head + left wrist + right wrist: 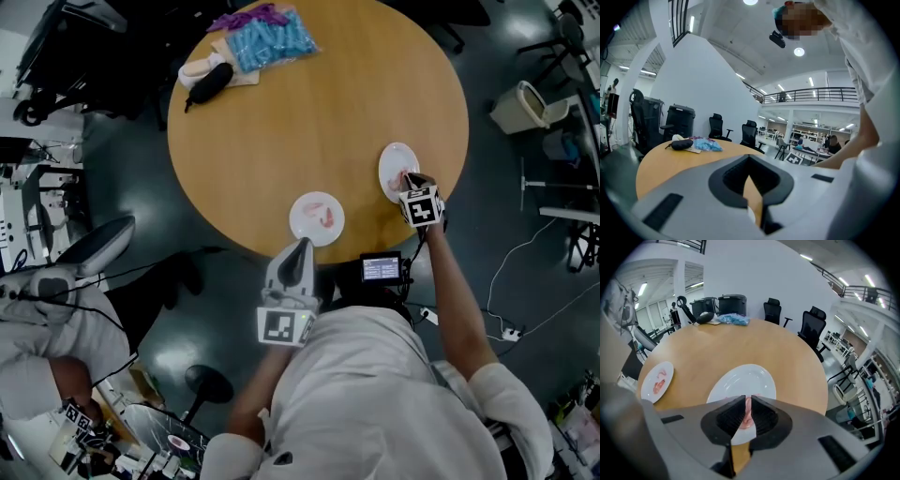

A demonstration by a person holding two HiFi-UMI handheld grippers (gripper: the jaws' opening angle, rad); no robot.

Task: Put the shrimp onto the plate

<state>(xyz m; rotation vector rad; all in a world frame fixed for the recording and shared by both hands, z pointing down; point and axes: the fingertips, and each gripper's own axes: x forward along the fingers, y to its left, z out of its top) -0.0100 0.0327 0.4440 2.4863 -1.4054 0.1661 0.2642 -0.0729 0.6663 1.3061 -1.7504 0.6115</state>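
Two white plates sit on the round wooden table point(309, 112). The left plate point(302, 204) carries pink shrimp point(323, 215); it also shows in the right gripper view, plate point(665, 369) with shrimp point(659, 381). My right gripper point(410, 181) hangs over the right plate point(392, 159), pointing steeply down. In its own view the right gripper point(746, 401) is shut on a pink shrimp point(748, 409), just above that plate point(745, 378). My left gripper point(300, 247) hovers at the table's near edge beside the left plate. It point(750, 161) is shut with nothing in it.
At the table's far side lie a blue plastic bag point(270, 37), a black pouch point(208, 82) and a cream object point(195, 68). A small screen point(381, 268) is below the near edge. A bin point(518, 106) and cables stand at the right, chairs at the left.
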